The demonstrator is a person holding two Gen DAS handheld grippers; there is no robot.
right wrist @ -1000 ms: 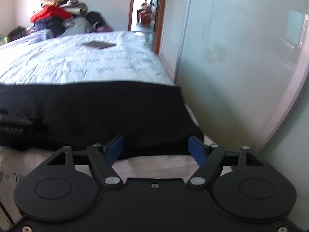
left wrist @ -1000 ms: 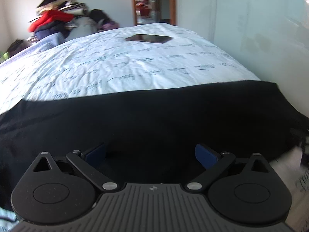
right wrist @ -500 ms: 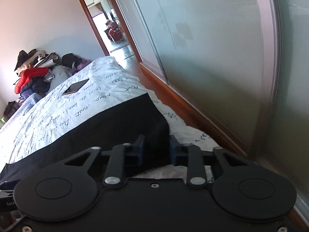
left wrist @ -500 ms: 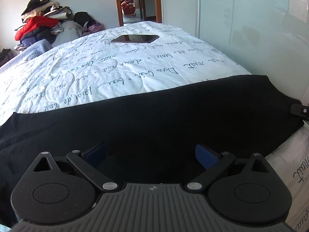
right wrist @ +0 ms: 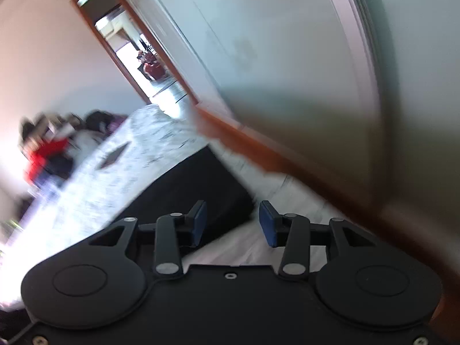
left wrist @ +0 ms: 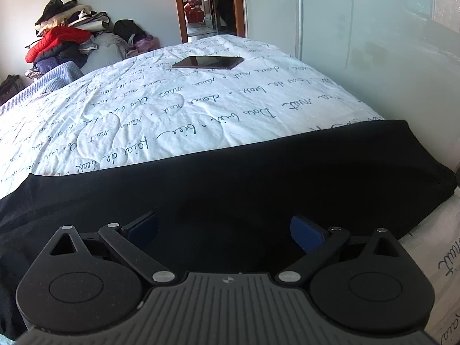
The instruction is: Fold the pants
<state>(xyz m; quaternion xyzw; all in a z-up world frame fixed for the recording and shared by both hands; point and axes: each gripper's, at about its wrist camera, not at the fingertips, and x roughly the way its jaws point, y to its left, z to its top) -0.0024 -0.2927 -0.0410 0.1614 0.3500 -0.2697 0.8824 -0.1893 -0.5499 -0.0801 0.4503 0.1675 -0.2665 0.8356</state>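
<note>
The pants (left wrist: 230, 189) are black and lie flat across the bed (left wrist: 201, 106), in a wide dark band over the lower middle of the left wrist picture. Their far edge runs from the left side of the frame up to the right. Their right end stops at the right side of the frame, near the edge of the bed.

The left gripper (left wrist: 224, 230) is at the bottom of that picture, over the pants. Its two blue pads (left wrist: 304, 230) stand wide apart. Only flat black cloth shows between them, and the pads do not pinch it. It holds nothing.

The bed has a white cover with dark writing on it. A dark flat phone or tablet (left wrist: 208, 62) lies on the cover in the upper middle of the frame, well apart from the pants. A pile of clothes (left wrist: 66, 43) with a red jacket sits in the upper left. An open door (left wrist: 207, 3) is at the top middle.

The right wrist picture is tilted and blurry. The right gripper (right wrist: 233, 221) is at the bottom. Its jaws are partly apart and are opening. The corner of the pants (right wrist: 207, 184) lies just in front of the left pad, and the white cover shows between the pads. The pads do not press on the cloth. A wooden strip (right wrist: 273, 155) runs along the wall from the middle to the lower right.
</note>
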